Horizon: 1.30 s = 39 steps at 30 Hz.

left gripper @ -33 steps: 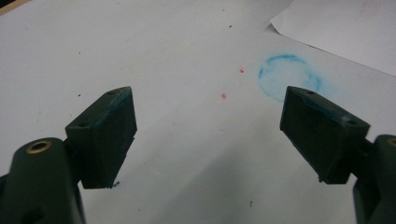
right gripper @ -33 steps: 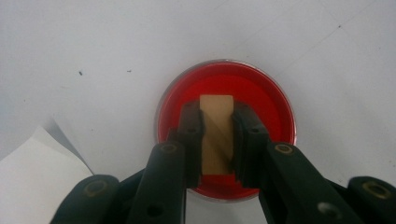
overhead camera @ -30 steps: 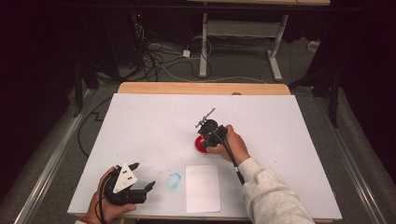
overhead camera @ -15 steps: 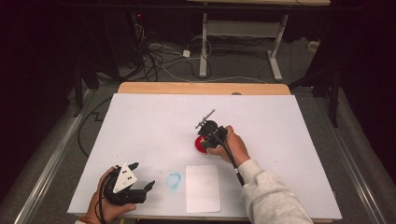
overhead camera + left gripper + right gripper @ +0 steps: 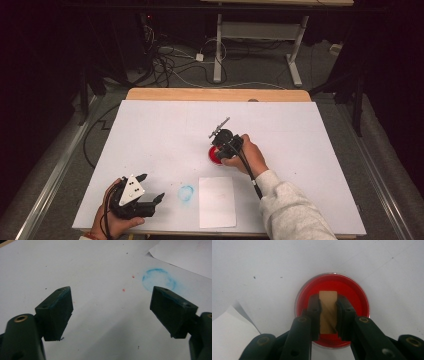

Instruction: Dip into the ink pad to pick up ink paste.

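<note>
Your right gripper points down over a small round dish of red paint, its jaws pinched on a tan wooden block that stands upright in the paint. From above, the dish sits near the middle of the white table, at about 10 o'clock from your right hand, with the gripper directly over it. Holding the block by its sides leaves its bottom face free, which looks like the reason for this grip: that face can take up paint like a stamp.

A blank sheet of paper lies near the front edge of the table, at about 6 o'clock from the dish. It is close enough for a short carry, so it is probably where the print will go. Just beside the paper, at its 9 o'clock, a faint blue ring marks the table.

Your left gripper rests at the front left, held low in your left hand, its jaws spread wide with nothing between them. In the left gripper view the blue ring lies at about 1 o'clock beyond the jaws, and both pads carry blue smears. It seems parked there to stay clear of the right hand's work
</note>
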Each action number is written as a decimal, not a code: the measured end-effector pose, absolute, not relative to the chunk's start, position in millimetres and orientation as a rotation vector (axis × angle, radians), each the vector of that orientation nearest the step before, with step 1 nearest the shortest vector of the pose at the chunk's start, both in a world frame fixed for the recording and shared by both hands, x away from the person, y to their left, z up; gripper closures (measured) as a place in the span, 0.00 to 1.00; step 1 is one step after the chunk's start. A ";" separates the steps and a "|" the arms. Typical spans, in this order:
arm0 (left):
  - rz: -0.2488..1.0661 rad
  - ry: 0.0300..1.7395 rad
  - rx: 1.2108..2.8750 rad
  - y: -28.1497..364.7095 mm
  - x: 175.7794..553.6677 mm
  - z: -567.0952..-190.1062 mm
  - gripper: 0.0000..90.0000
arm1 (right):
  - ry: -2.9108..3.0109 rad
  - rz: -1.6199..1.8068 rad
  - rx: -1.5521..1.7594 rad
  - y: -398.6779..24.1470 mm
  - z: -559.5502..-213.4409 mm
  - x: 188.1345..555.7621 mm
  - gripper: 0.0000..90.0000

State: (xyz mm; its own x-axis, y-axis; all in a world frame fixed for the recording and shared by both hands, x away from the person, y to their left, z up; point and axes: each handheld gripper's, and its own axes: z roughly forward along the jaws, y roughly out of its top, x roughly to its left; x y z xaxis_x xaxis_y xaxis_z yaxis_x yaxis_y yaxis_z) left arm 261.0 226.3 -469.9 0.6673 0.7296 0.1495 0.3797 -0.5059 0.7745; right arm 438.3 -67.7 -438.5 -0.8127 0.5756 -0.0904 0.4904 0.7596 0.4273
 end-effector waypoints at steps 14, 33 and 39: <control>0.610 0.854 2.140 226.0 261.0 -469.7 0.20 | 2.660 0.742 0.808 -84.5 -392.8 426.8 0.85; 0.627 0.865 2.140 228.5 261.1 -469.4 0.20 | 2.642 0.854 0.752 -101.1 -382.5 399.3 0.85; 0.624 0.864 2.141 228.8 261.1 -469.1 0.20 | 2.638 0.888 0.724 -103.5 -380.6 389.3 0.85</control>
State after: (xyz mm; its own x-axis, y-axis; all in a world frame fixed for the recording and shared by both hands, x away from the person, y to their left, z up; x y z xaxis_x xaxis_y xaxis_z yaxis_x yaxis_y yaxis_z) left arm 261.1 228.8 -469.1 0.6561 0.7380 0.1579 0.3826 -0.5057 0.7732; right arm 389.3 -103.5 -380.6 -0.8404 0.5347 -0.0882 0.3726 0.6883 0.6224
